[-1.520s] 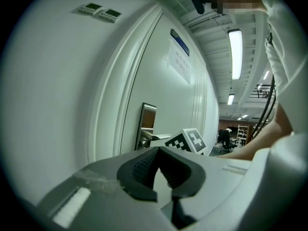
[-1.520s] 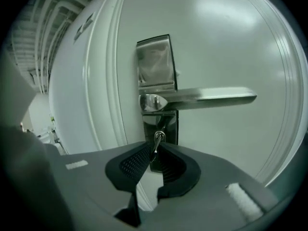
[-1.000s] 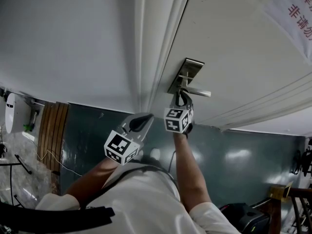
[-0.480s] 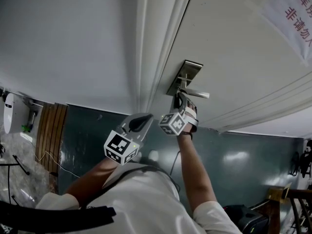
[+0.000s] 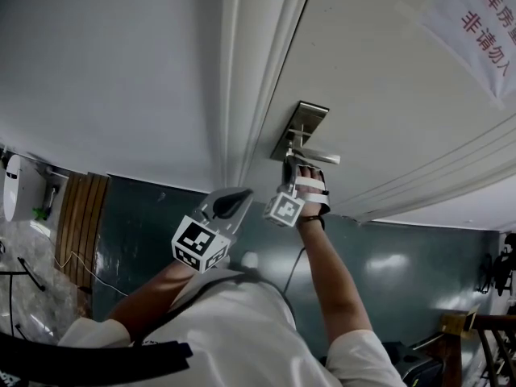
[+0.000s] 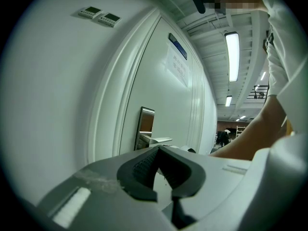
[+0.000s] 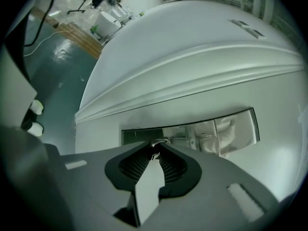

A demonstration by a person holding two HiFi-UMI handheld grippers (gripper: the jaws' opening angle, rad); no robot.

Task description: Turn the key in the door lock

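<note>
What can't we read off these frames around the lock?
- Small metal key: hidden behind the right gripper in head view. In the right gripper view only a sliver shows between its opening jaws, too small to tell if the pads press it.
- Red-lettered white paper notice: cut off by head view's right edge.

A white wall (image 5: 105,71) is seen across the upper left, and a dark green, glossy floor (image 5: 403,272) lies below it. A slatted wooden panel (image 5: 81,224) is set at the wall's foot, with a white rounded device (image 5: 14,188) just beside it at the left edge. A paper notice (image 5: 476,31) printed in red characters is seen at the upper right. A wooden chair (image 5: 484,337) is partly shown at the lower right. Two small control panels (image 6: 100,15) are mounted on the wall, and long ceiling lights (image 6: 232,49) are lit overhead.
</note>
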